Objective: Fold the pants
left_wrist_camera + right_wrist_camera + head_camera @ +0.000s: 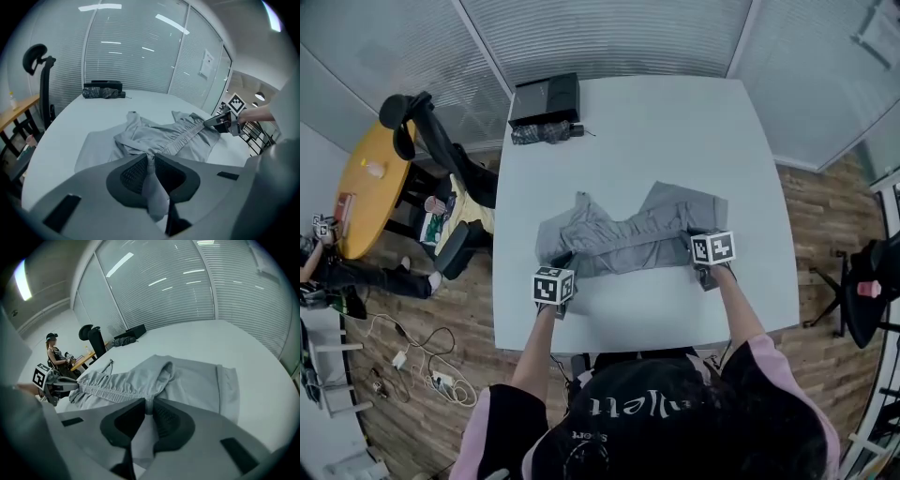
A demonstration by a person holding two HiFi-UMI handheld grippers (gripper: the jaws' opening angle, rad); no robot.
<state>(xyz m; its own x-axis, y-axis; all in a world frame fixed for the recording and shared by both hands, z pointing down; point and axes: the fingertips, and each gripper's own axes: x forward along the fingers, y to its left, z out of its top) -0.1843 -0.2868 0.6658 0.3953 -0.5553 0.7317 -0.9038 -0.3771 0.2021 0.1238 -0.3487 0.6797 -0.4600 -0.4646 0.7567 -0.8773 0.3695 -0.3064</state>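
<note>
Pants (628, 239) lie bunched in grey folds on the near half of the white table (675, 122), the waistband running left to right along their near edge and the rest rumpled toward the far side; the left gripper (149, 157) has its jaws pinched narrow on a tuck of cloth at the left end of that waistband, with a tongue of fabric showing between the pads; the right gripper (149, 404) is likewise closed tight on cloth at the right end; both sit low over the tabletop, though whether they touch it cannot be made out. By my reading the step in hand is laying the garment flat before any fold; to do it well, the two grips should draw apart along the waistband until it runs straight, then pull gently toward the near edge so the crumpled legs drag smooth rather than pile up; letting go too soon would likely trap rumples under the fold; the black box (546, 98) at the far left corner stands well apart.
</note>
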